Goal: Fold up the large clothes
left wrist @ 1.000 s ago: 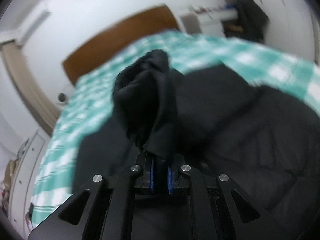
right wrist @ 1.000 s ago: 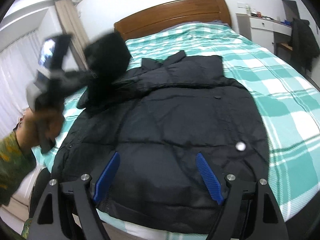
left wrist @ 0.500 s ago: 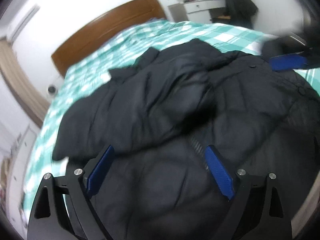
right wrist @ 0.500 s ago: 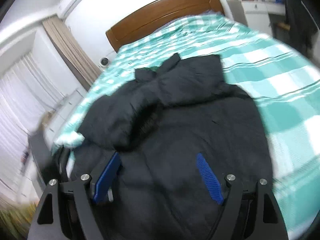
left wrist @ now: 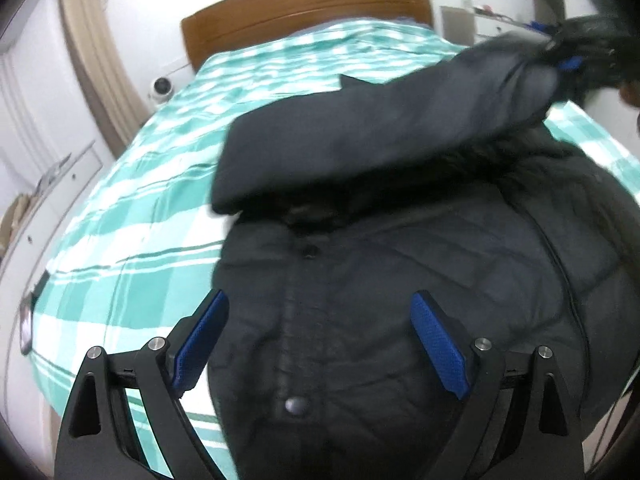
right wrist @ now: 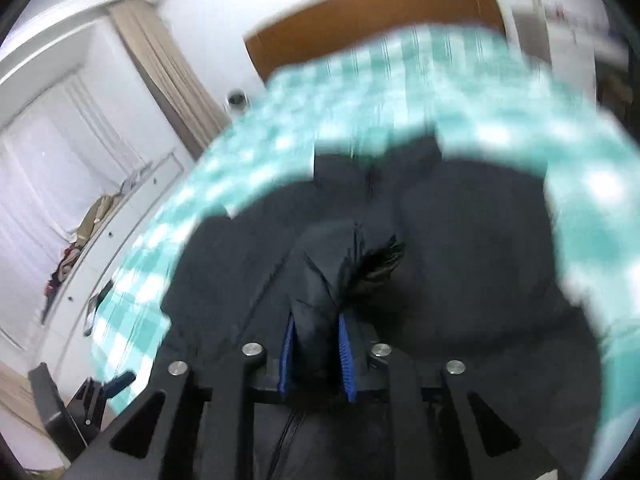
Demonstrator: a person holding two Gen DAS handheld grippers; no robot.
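Observation:
A large black padded jacket [left wrist: 400,280] lies spread on the bed, front up, with snap buttons down its middle. My left gripper [left wrist: 320,344] is open and empty, hovering over the jacket's lower front. My right gripper [right wrist: 316,356] is shut on a sleeve of the jacket [right wrist: 320,280] and holds it lifted. In the left wrist view that sleeve [left wrist: 380,132] stretches across the jacket's upper part to the right gripper [left wrist: 568,64] at the far right.
The bed has a teal and white checked cover [left wrist: 160,208] and a brown wooden headboard [left wrist: 304,4]. White drawers [right wrist: 80,248] with clutter stand to the left. A desk [left wrist: 500,20] stands at the back right.
My left gripper let go of one sleeve, which now lies on the jacket, and opened. My right gripper closed on a sleeve and lifted it across the jacket.

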